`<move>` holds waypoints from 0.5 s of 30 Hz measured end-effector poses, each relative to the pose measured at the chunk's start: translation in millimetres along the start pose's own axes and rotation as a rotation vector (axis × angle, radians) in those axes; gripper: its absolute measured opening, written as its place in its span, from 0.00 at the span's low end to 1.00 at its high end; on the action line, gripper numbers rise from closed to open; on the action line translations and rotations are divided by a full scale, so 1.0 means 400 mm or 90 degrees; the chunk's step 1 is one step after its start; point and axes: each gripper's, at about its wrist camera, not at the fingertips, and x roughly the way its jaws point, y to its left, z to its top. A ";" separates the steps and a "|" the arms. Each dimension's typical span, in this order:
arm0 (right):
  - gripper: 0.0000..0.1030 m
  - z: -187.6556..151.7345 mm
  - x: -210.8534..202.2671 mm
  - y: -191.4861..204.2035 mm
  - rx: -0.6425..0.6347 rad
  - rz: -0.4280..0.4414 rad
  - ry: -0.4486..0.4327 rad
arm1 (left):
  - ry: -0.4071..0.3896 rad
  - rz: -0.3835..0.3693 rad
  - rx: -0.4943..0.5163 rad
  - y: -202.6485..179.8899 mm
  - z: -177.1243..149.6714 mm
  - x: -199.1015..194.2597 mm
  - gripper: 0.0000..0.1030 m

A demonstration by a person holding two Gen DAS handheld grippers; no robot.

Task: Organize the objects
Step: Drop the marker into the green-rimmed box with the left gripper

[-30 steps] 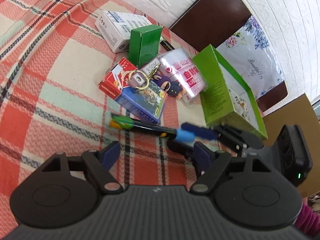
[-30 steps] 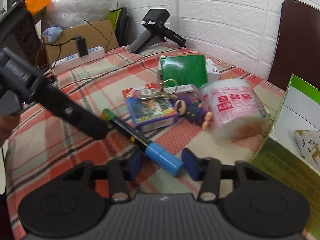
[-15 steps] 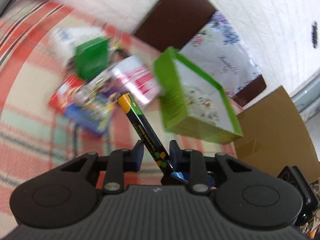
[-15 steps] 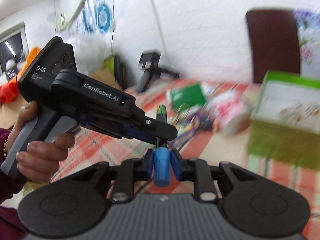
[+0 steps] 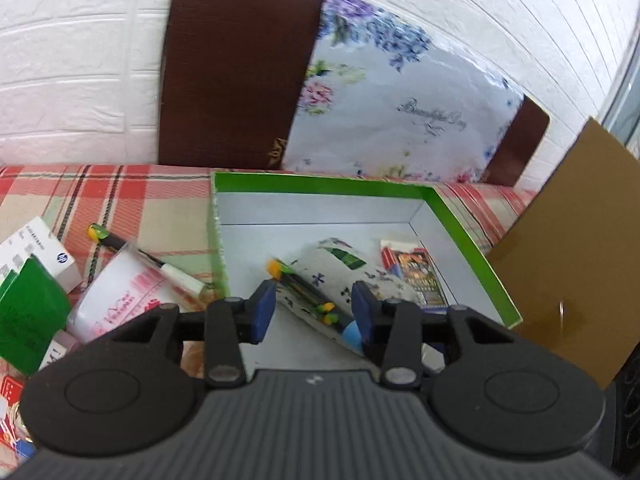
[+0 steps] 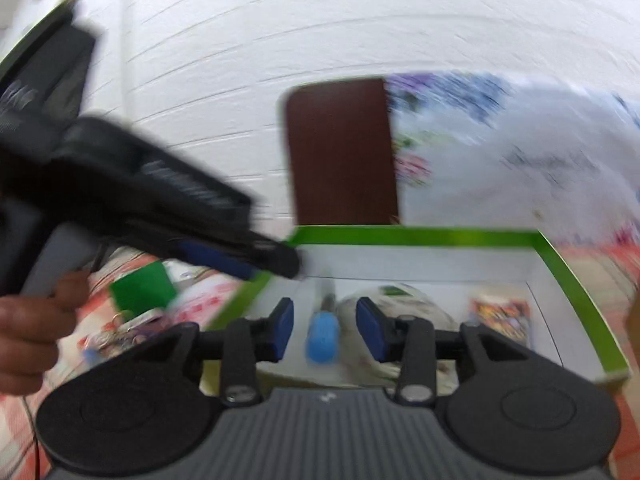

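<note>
Marker pen dropping into green box, loose between both grippers; left gripper and right gripper part-spread, jaws just opened, pads clear of it. Already boxed: floral pouch, card pack. Left on table: second pen, green carton, white carton, bag roll. Second pen visible in left view only; hand only in blurred right view.
</note>
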 end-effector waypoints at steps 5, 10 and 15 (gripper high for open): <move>0.36 -0.023 -0.043 -0.018 0.026 0.032 -0.024 | -0.048 0.063 -0.030 0.121 -0.035 -0.108 0.49; 0.41 -0.034 -0.056 0.099 -0.053 0.158 -0.016 | -0.054 0.173 -0.119 0.309 -0.104 -0.230 0.48; 0.43 -0.069 0.007 0.251 -0.120 0.239 0.071 | -0.042 0.189 -0.175 0.409 -0.175 -0.294 0.48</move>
